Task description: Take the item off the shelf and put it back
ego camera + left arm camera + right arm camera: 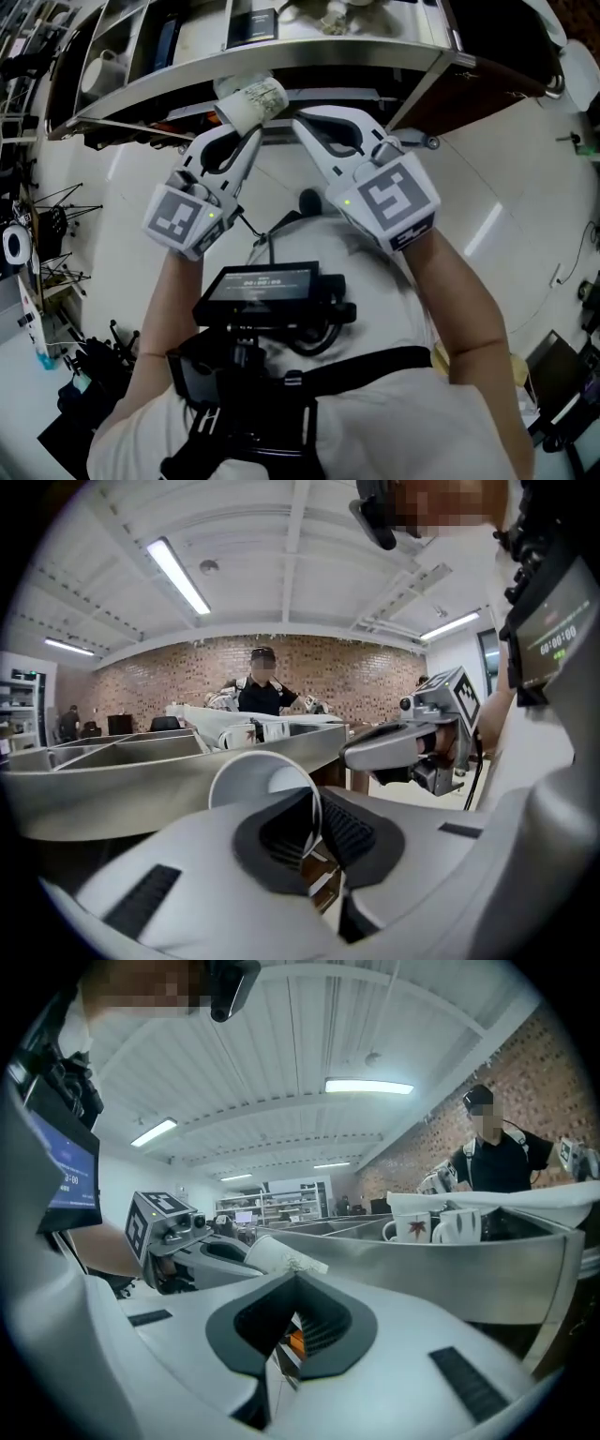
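A: Left gripper (pixel 248 131)?
B: Pinching rim of white patterned paper cup (pixel 251 101), at grey metal shelf's (pixel 281 61) front edge; cup's lower half hidden behind jaws.
A: Right gripper (pixel 295 1283)?
B: Jaws together, nothing between them.

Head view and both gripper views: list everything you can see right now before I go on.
cup: one, white with a faint print, pinched by its rim at the shelf's front edge
shelf: one, grey metal, just ahead of both grippers
mugs: two, white, one with a red leaf, on the shelf
dark box: one, black, lying on the shelf
bystander: one, black top, beyond the shelf by a brick wall
chest device: one, black, lit screen, on the person's front
left gripper: one, white, shut on the cup
right gripper: one, white, jaws together, nothing between them
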The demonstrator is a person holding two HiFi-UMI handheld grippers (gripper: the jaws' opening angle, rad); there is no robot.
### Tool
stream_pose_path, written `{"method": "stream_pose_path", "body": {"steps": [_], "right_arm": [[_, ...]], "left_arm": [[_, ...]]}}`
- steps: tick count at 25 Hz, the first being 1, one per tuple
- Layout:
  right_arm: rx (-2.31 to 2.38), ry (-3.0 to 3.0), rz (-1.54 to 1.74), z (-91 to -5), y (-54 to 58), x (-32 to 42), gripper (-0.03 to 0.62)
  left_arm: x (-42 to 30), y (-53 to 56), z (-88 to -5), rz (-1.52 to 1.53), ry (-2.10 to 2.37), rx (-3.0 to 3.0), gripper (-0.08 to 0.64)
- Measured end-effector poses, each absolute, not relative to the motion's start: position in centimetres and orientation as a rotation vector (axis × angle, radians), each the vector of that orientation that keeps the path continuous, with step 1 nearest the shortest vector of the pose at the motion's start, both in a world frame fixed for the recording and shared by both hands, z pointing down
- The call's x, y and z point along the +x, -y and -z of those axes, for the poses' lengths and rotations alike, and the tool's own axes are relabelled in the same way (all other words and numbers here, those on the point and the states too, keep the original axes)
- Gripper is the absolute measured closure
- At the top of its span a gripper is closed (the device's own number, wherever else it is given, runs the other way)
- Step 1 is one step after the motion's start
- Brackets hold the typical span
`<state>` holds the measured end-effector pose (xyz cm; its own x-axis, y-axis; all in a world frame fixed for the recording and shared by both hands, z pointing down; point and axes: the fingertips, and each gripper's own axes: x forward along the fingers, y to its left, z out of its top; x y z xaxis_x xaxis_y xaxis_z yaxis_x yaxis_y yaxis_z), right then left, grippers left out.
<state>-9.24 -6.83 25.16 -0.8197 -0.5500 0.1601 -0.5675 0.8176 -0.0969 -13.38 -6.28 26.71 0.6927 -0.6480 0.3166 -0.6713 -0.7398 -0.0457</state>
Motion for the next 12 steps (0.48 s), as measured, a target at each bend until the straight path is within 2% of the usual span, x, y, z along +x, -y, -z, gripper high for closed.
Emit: {"method": "stream_pose_path", "body": {"steps": [12], "right_arm": [[0.852, 2.869, -0.235, -26.0, 7.6, -10.0, 0.584]], "left_arm": [[-15.1, 6.9, -27.6, -0.429, 1.133, 2.784, 0.545]]}}
